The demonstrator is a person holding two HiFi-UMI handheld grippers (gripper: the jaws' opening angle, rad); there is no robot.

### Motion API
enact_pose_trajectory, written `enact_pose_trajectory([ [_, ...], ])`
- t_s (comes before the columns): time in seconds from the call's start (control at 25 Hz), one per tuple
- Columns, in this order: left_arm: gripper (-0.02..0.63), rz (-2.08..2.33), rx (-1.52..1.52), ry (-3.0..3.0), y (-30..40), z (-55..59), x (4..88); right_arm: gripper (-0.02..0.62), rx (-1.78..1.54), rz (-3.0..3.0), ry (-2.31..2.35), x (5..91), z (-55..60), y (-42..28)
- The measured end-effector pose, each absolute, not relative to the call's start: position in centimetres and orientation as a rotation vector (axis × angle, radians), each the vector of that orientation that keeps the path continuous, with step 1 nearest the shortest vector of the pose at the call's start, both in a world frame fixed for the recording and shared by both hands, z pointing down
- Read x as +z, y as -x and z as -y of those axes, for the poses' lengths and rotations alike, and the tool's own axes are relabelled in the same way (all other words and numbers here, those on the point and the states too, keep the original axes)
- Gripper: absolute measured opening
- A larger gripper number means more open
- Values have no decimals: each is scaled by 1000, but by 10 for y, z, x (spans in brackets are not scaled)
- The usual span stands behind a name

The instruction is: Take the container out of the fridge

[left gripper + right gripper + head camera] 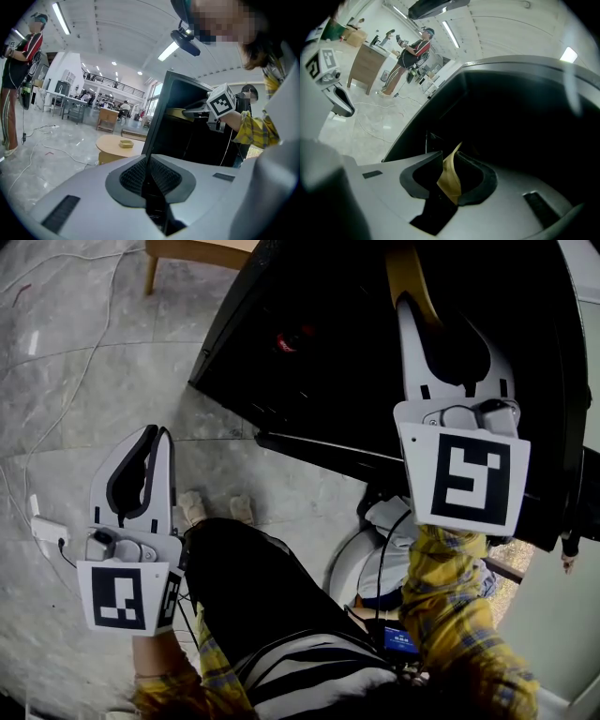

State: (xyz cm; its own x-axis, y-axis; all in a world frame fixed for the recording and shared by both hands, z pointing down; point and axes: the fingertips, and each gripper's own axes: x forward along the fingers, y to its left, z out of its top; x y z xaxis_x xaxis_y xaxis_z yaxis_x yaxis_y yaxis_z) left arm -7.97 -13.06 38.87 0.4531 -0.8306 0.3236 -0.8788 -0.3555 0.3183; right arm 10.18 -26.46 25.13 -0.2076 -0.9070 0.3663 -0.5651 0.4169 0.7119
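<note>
The black fridge (309,352) stands open in front of me, its inside dark. At its upper shelf my right gripper (409,298) reaches in, and a yellow container (412,273) shows just past its tips. In the right gripper view the container's thin yellow rim (451,180) sits pinched between the two dark pads (474,180), so the right gripper (449,161) is shut on it. Most of the container is hidden in the dark. My left gripper (161,435) hangs low at the left over the floor, away from the fridge, shut with nothing in it (147,161).
Marble floor with loose white cables (66,418) and a power strip (47,531) lies at the left. A wooden furniture leg (150,273) stands at the top left. A round wooden table (117,146) and a standing person (16,70) are farther off. A white device (370,559) sits by my legs.
</note>
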Motion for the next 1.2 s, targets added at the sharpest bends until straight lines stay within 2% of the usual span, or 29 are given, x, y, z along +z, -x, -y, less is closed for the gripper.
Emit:
enact_pose_trajectory([
  [0.56,41,1514,87,-2293,90,121,358,54,-477,1955,-1161,251,253,-97],
  [1.2,41,1646,57,-2261,105,71,295,51,-387,2044,-1112,239,201,-89],
])
